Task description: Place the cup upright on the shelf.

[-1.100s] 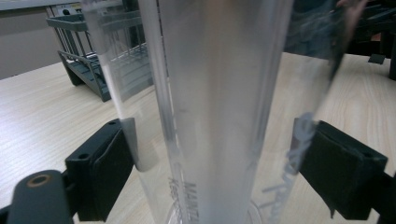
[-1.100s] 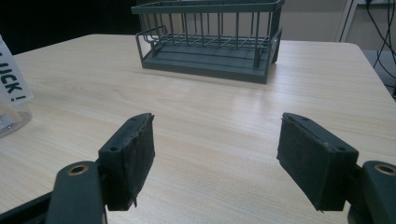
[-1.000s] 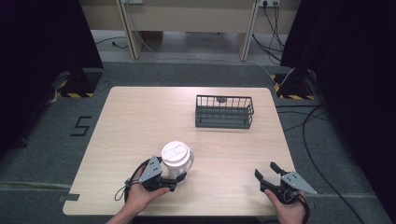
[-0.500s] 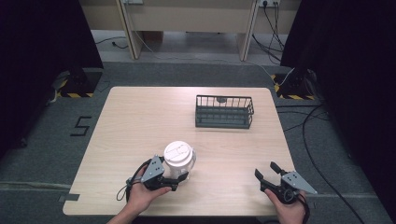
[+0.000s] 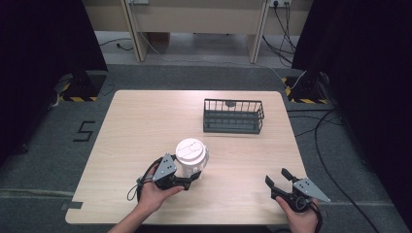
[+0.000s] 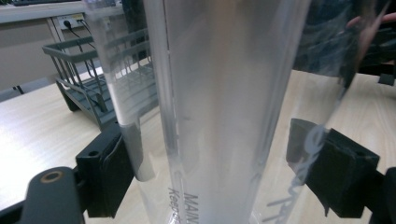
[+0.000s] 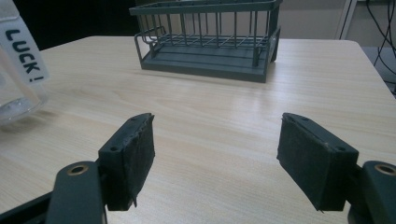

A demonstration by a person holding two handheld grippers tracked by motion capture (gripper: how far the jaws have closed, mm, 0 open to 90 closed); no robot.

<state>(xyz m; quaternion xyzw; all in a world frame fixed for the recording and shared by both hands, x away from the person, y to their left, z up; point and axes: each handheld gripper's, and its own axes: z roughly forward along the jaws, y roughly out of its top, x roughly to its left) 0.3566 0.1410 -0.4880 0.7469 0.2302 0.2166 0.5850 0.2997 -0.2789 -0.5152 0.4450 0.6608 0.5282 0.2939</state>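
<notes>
Two tongs are working at the near edge of the table, and very little is changing between them. The left tongs (image 5: 193,178) are closing their jaws around the lower part of a clear plastic cup (image 5: 192,158) with a white lid; in the left gripper view both pads are sitting against its sides, one to each side. Over the last second the cup has hardly shifted, perhaps creeping a touch toward the far edge, so I judge the grip is only just being secured and no lift has begun. The right tongs (image 5: 278,177) are staying near the near right corner, jaws spread wide and holding nothing. A dark wire basket (image 5: 233,116) is standing toward the far right of the table, well apart from the cup.
</notes>
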